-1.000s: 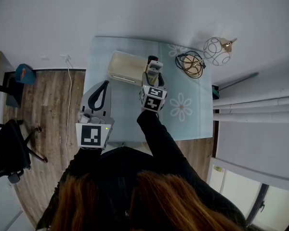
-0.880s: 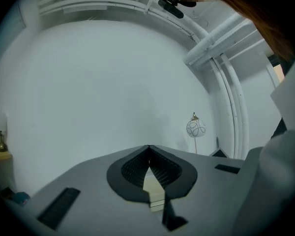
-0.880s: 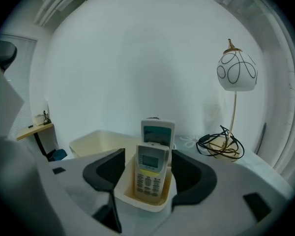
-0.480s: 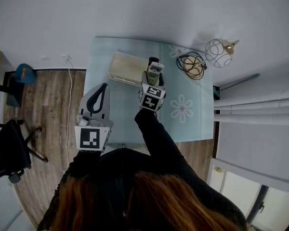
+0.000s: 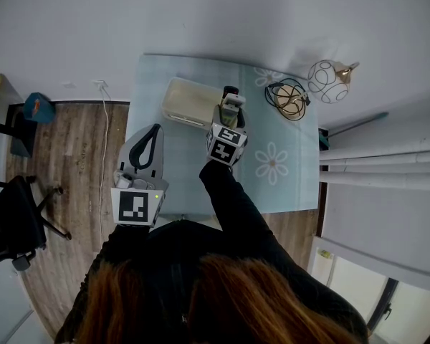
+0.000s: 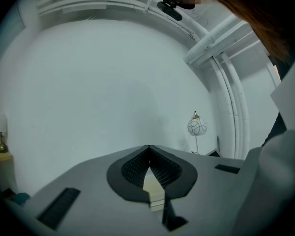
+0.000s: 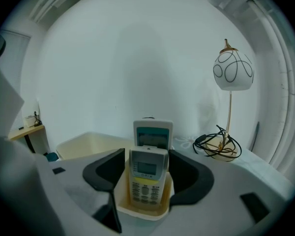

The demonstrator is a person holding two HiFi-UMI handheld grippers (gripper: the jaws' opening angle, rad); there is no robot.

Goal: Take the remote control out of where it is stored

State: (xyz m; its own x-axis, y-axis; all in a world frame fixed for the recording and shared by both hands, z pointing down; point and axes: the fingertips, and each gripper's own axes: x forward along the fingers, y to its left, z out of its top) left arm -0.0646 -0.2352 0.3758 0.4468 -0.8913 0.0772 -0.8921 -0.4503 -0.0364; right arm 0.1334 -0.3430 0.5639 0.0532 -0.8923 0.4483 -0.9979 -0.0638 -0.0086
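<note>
Two white remote controls stand upright in a small cream holder (image 7: 142,211) on the table. The front remote (image 7: 147,181) has a grey screen and pale buttons, and the taller rear remote (image 7: 153,133) rises behind it. In the head view the remotes (image 5: 230,100) sit just beyond my right gripper (image 5: 229,117). My right gripper (image 7: 147,173) is open. Its jaws have just been opening and stand either side of the front remote and holder without pressing on them. My left gripper (image 5: 155,127) hangs off the table's left edge, shut and empty, its tips (image 6: 148,149) meeting.
A cream tray (image 5: 188,100) lies left of the holder on the light-blue flowered tablecloth (image 5: 272,185). A globe lamp (image 5: 328,79) and a coil of black cable (image 5: 287,97) occupy the far right corner. The wall stands just behind. A black chair (image 5: 14,221) is on the floor at left.
</note>
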